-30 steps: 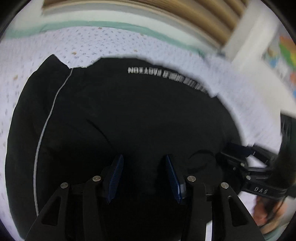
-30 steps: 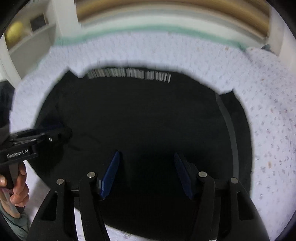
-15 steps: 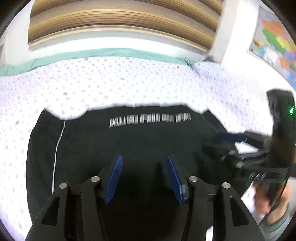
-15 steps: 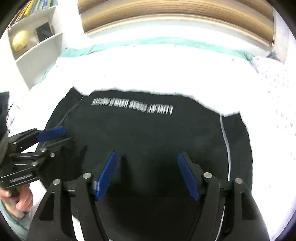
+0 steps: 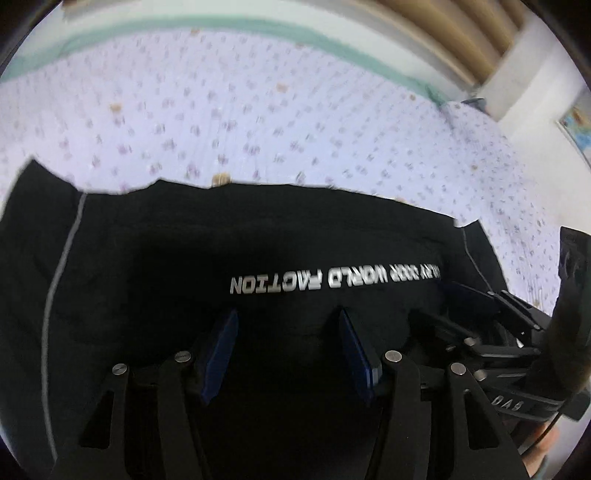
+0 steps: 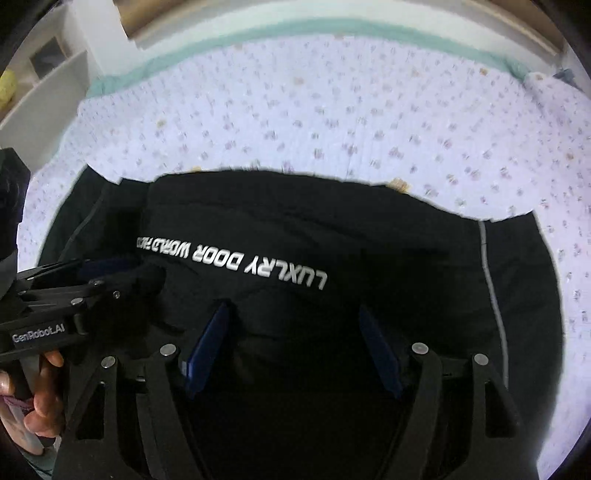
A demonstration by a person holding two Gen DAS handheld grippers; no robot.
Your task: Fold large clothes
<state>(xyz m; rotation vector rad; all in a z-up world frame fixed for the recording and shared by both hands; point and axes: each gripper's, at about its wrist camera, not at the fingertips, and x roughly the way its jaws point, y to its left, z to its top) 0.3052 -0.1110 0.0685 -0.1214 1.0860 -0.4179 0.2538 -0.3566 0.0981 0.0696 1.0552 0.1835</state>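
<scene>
1. I am holding my left gripper (image 5: 288, 347) over the black garment (image 5: 184, 266), its blue pads spread wide apart with only dark cloth showing between them; nothing is pinched.
2. I am holding my right gripper (image 6: 295, 347) the same way, pads set wide and gripping nothing, low over the same garment (image 6: 388, 258).
3. The garment is lying across the near part of the bed, its far edge running side to side, with the bedsheet (image 5: 258, 110) bare beyond it up to the far edge.
4. Each gripper is crowding the other's view: the right one (image 5: 491, 332) is sitting at the garment's right end, the left one (image 6: 74, 295) at its left end.
5. The cloth is looking soft and matte, creased into low folds, with silver block lettering (image 6: 236, 264) and a thin pale piping line (image 5: 55, 288) down one side.
6. The bedsheet is pale lilac with small scattered flower prints and a green band (image 6: 258, 33) along its far edge.
</scene>
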